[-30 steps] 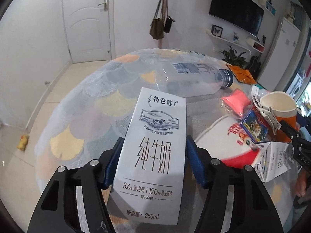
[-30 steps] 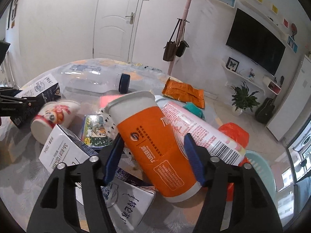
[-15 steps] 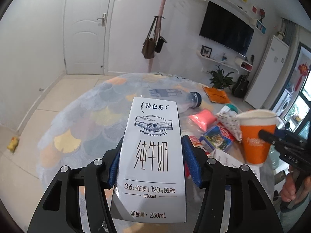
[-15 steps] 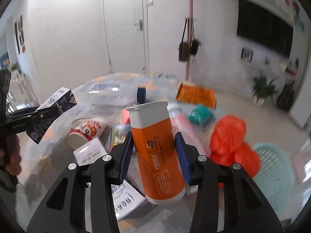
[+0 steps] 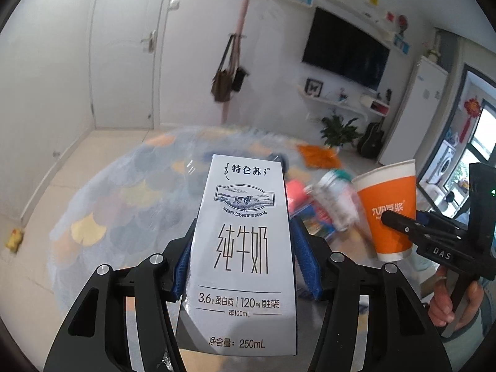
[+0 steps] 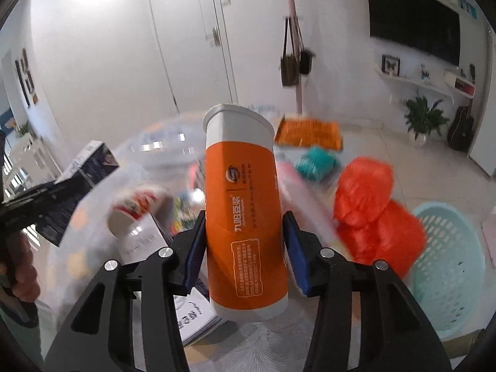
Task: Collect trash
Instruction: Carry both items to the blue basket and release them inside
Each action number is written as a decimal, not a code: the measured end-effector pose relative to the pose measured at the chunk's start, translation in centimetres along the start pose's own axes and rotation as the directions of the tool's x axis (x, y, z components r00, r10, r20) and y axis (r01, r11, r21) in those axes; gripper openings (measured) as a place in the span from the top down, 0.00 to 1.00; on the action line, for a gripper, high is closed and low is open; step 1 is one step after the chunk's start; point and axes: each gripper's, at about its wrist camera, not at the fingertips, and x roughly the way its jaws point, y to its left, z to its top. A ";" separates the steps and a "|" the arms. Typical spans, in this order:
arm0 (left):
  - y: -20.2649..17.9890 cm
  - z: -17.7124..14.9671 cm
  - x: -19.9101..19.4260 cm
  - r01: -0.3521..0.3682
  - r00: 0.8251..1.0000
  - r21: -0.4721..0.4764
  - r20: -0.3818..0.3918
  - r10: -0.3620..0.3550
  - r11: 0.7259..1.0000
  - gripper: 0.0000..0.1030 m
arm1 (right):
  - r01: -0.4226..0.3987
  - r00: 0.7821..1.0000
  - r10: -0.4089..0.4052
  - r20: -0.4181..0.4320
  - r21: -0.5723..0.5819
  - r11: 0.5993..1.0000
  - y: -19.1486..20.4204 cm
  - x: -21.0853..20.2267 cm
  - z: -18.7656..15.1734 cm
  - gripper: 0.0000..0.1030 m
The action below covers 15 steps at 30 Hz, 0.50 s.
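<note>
My left gripper (image 5: 245, 266) is shut on a white 250 mL milk carton (image 5: 245, 248) and holds it upright above the round table (image 5: 124, 204). My right gripper (image 6: 243, 248) is shut on an orange and white paper cup (image 6: 245, 210), also lifted off the table; the cup shows in the left wrist view (image 5: 389, 207) at the right. The milk carton shows dark-sided in the right wrist view (image 6: 77, 192) at the left. Other trash lies on the table: a red-printed cup (image 6: 136, 210), a flat carton (image 6: 186, 313), an orange wrapper (image 6: 310, 131).
A light blue laundry basket (image 6: 449, 272) stands at the right beyond the table edge, next to an orange-red plastic bag (image 6: 372, 214). A teal crumpled item (image 6: 316, 162) and a pink tube (image 6: 300, 198) lie on the table. A coat stand (image 5: 238, 46) is behind.
Both grippers have lifted higher with their loads. The cup has risen off the trash pile and stands more upright. The table and trash look farther below.
</note>
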 end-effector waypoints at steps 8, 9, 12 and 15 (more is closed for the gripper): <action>-11.2 3.8 1.5 0.160 0.985 0.090 0.048 -0.165 0.983 0.47 | 0.093 0.985 -0.112 0.134 0.139 0.986 -7.2 -6.5 1.3 0.56; -12.6 4.0 2.1 0.178 0.982 0.101 0.041 -0.182 0.979 0.47 | 0.139 0.978 -0.162 0.129 0.172 0.975 -9.2 -6.9 0.9 0.56; -17.7 4.3 4.7 0.229 0.973 0.143 0.008 -0.232 0.963 0.47 | 0.215 0.966 -0.244 0.080 0.269 0.939 -14.1 -7.1 -0.7 0.56; -21.7 4.1 7.6 0.279 0.960 0.158 -0.034 -0.277 0.947 0.47 | 0.263 0.956 -0.292 0.039 0.335 0.905 -17.8 -7.2 -2.5 0.56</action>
